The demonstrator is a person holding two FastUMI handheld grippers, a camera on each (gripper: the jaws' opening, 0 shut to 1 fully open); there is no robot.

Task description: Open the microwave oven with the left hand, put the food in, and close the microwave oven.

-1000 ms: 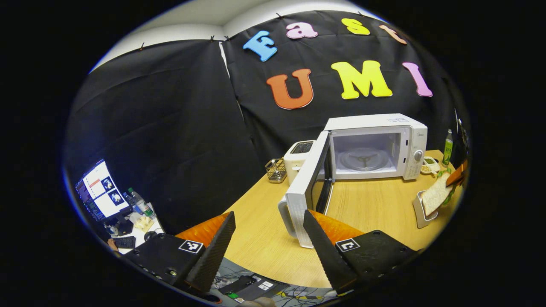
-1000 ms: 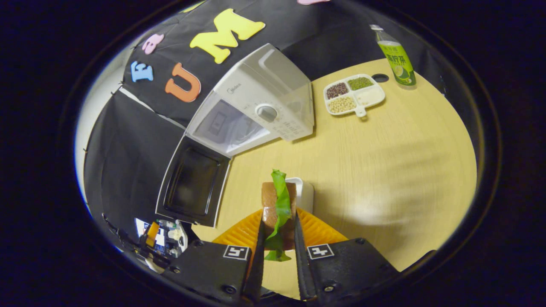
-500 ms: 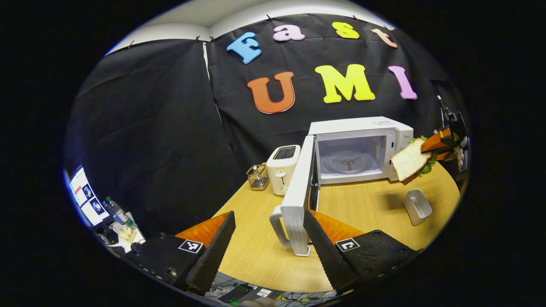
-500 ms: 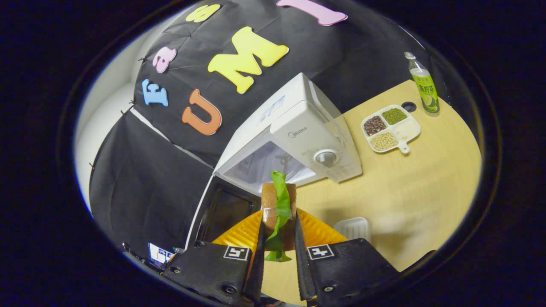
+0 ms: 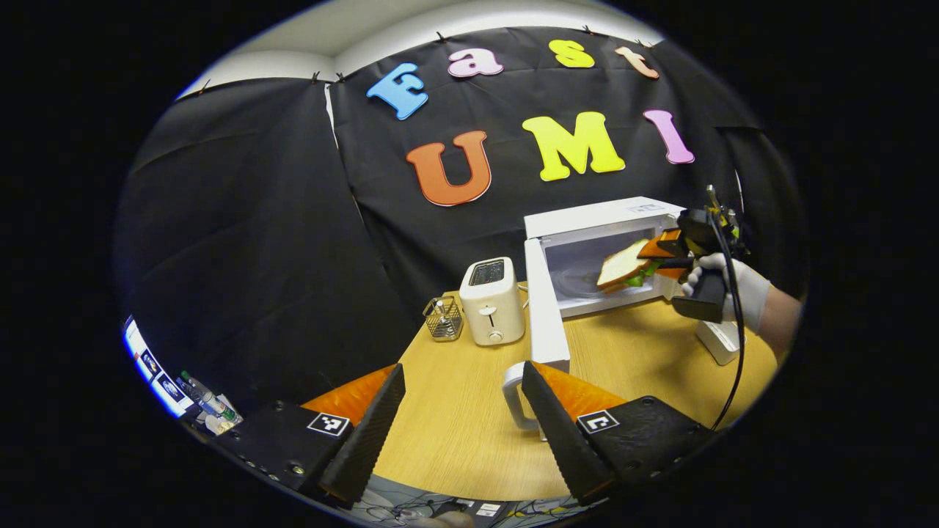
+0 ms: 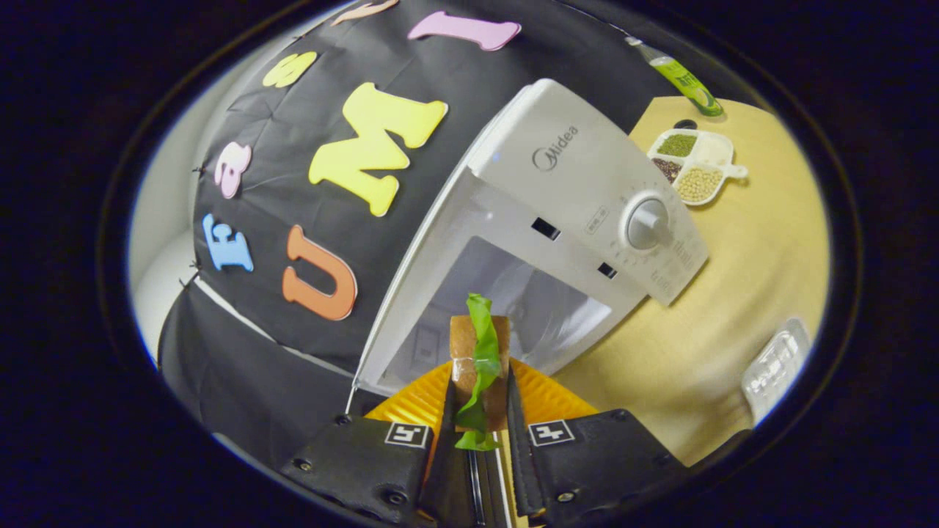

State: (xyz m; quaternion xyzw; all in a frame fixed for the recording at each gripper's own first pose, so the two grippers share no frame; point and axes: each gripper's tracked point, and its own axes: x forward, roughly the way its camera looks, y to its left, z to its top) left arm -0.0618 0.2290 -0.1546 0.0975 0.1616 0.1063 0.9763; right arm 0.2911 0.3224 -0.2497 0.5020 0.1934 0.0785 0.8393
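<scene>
At the far left of the left gripper view we see our left gripper (image 5: 458,418) low over the edge of the round pale wooden table (image 5: 455,447), its fingers spread wide with nothing between them; we judge it waits there so it can swing the door shut once the food is in. Just right of the left finger stand a small wire mesh basket (image 5: 443,318) and a white two-slot toaster (image 5: 491,301), side by side near the table's back edge and clear of the door's path. Next comes the white microwave door with its looped handle (image 5: 546,323), swung fully out toward us; the handle sits just beside the right finger, not touched. Behind it the white box-shaped microwave oven (image 5: 598,253) gapes open. At its mouth the sandwich of white bread and green lettuce (image 5: 623,265) hangs in the air, pinched flat by our right gripper (image 6: 477,411), both fingers pressed on its faces so the layers keep together; a gloved hand (image 5: 722,282) carries that gripper. In the right gripper view the sandwich points straight at the cavity; farther right lie a white divided dish of beans (image 6: 693,165) and a green bottle (image 6: 678,73).
</scene>
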